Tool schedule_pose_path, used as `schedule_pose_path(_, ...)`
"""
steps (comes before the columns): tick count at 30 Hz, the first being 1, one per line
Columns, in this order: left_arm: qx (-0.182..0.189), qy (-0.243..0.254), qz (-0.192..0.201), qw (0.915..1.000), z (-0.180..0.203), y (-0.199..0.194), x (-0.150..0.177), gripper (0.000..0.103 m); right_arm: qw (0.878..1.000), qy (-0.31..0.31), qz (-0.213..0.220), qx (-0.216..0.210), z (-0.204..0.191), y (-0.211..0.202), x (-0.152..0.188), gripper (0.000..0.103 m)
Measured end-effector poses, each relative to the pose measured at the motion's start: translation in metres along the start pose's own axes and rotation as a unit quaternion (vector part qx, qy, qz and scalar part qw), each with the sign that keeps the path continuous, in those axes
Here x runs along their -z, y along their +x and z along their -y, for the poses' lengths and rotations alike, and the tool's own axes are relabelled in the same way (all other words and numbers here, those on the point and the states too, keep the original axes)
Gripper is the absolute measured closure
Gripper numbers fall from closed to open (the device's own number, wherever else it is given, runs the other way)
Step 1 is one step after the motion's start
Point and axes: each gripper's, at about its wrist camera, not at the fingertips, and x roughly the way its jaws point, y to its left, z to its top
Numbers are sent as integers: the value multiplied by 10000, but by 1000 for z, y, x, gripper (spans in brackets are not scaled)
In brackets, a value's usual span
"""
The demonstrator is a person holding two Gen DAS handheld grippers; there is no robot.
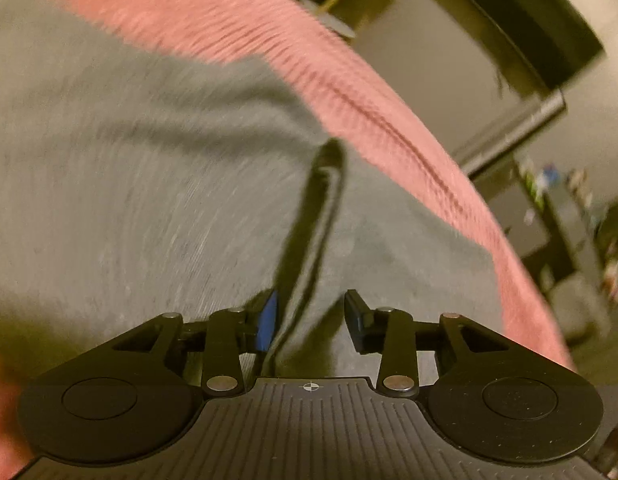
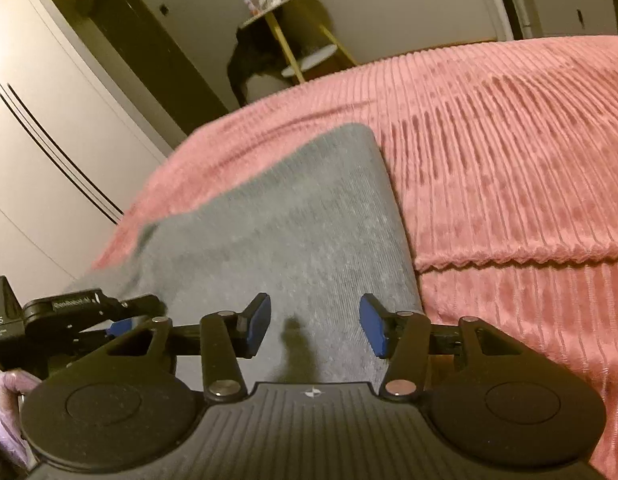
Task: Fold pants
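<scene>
Grey pants lie flat on a pink ribbed bedspread. In the right wrist view my right gripper is open and empty, just above the near end of the pants, whose far end is rounded. In the left wrist view the pants fill most of the blurred frame, with a dark fold line running up between the fingers. My left gripper is open right over the cloth. The left gripper also shows at the left edge of the right wrist view.
The bedspread drops off at its far edge. Beyond it stand a small round side table with yellow legs, a white wardrobe, a dark door and a shelf with small items.
</scene>
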Motion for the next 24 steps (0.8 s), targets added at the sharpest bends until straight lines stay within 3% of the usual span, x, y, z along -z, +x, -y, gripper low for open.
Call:
schedule_pose_path(3,345,-491,35,9982,-10,4,-11,63,9999,101,35,-26,3,-2,1,65)
schedule_pose_path(6,436,-402,184,9981,2,12,-29,62,9999,147,33,-28,5,0,0,65)
schedule_pose_path(9,400,-441,5,9982,7,32,-41,64,9998,116,105,-106,4,0,0,65)
schedule_pose_path(10,276,-344,-20,9990,9,36,-41,76,9997,85,173,-122,3,-1,0,65)
schedule_pose_path(13,-33,239,83,9997,28,33,-41,84,9986,-43,505,-120,-1,-8,0,66)
schedule_pose_path(18,-203,875,386,9952,51,6,-44,87,9988,-273,401,81,-9,7,-2,76)
schedule_pose_path(21,-540,1419,632,9864,66,-2,-43,87,9985,-473,197,177,-14,17,-1,77)
schedule_pose_path(24,-943,1573,509,9817,61,9,-35,83,9981,-536,-4,308,-14,28,-1,77)
